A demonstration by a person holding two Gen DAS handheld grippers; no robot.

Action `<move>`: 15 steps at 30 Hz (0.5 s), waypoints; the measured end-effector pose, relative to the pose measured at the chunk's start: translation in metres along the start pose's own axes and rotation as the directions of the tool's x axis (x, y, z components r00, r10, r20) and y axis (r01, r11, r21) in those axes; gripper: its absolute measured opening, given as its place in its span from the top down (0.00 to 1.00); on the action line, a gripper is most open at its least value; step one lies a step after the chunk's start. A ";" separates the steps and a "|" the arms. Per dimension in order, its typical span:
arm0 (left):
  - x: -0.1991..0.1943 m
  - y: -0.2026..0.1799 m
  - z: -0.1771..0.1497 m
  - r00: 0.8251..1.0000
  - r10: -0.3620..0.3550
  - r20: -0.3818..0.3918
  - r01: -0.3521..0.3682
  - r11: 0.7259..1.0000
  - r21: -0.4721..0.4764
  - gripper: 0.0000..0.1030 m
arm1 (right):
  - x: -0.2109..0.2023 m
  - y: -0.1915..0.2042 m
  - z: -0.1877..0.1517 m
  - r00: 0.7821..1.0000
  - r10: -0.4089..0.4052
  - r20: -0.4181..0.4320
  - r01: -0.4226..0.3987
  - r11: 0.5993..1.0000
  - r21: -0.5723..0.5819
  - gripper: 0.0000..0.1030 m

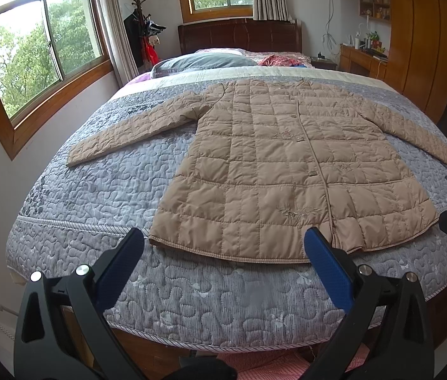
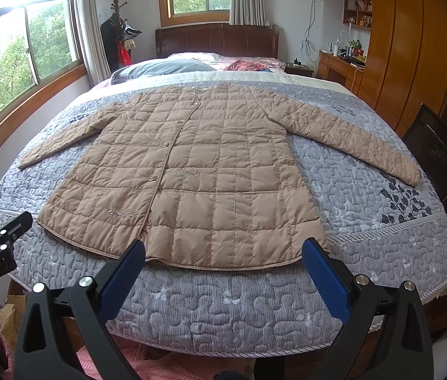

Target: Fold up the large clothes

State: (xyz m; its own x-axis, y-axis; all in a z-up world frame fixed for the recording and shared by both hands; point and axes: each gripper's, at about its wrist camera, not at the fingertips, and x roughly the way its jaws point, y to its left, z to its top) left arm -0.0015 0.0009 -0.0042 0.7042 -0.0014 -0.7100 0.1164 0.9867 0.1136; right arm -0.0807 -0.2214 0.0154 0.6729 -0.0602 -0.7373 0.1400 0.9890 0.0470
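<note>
On bed, coat lying flat, sleeves spread, so folds stay easy. You're holding left gripper and right gripper wide apart, empty, nearing hem.

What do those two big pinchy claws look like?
Both match. The left gripper and right gripper each have two black plastic fingers with triangle holes, bumpy blue pads on the inner faces, and shiny silver bolt heads. In the right view, the other gripper's black body carries small white lettering, too small to read surely. No cables or sleeves show.
</note>
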 end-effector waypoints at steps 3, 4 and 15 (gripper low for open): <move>0.000 0.000 0.000 1.000 -0.001 0.000 0.001 1.000 0.000 0.03 | -0.001 0.000 0.000 1.000 0.000 0.000 0.000 1.000 -0.001 0.04; 0.000 0.000 0.000 1.000 0.000 0.000 0.000 1.000 0.001 0.03 | -0.001 0.000 0.000 1.000 0.000 0.001 0.000 1.000 -0.001 0.04; 0.000 0.002 0.002 1.000 -0.001 0.000 0.001 1.000 0.001 0.03 | 0.001 0.002 0.001 1.000 0.004 -0.002 -0.004 1.000 -0.003 0.04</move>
State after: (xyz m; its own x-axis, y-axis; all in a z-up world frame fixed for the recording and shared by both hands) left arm -0.0002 0.0022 -0.0025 0.7040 -0.0021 -0.7102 0.1175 0.9866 0.1135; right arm -0.0789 -0.2193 0.0154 0.6719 -0.0562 -0.7385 0.1350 0.9897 0.0475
